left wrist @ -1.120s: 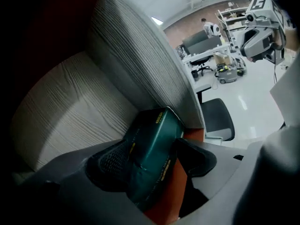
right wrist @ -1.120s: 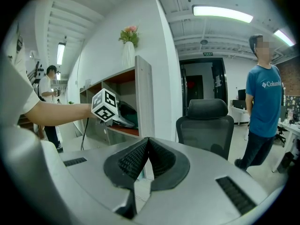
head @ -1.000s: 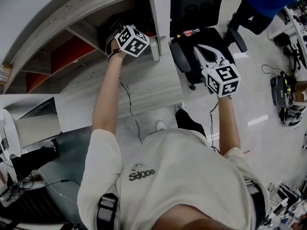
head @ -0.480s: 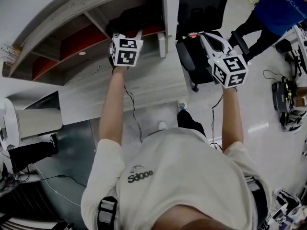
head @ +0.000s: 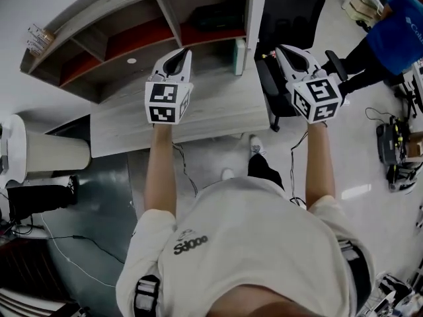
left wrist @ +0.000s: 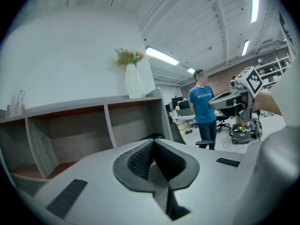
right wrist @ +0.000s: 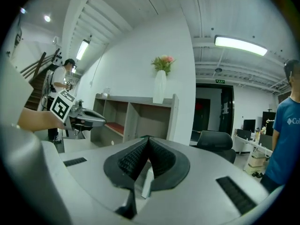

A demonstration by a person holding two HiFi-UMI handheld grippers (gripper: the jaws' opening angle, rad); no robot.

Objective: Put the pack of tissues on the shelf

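1. Left gripper (head: pixel 184 53) is up over the desk (head: pixel 218 113), held roughly level with its nose toward the shelf (head: pixel 92 20). Its jaws have just been closing, and now the ribbed pads meet tip to tip with nothing between them.
2. The pack of tissues (head: pixel 215 16) is the dark shape lying on the floor of the shelf's right-hand compartment, beyond those closed tips. In the left gripper view it peeks out just above the jaw tips. There's a clear gap between gripper and pack, and they don't touch.
3. Right gripper (head: pixel 280 47) rides alongside on the right, past the desk's edge and over the black office chair (head: pixel 294 8) in the head view. Its jaws are pressed together too, and they hold nothing. From here the pack sits ahead and to the left, on the far side of the shelf's end wall.
4. Further out, a white vase of flowers (left wrist: pixel 132 76) stands on top of the shelf. A person in a blue shirt (left wrist: pixel 202 106) stands on the open floor off to the right, well apart from both grippers.
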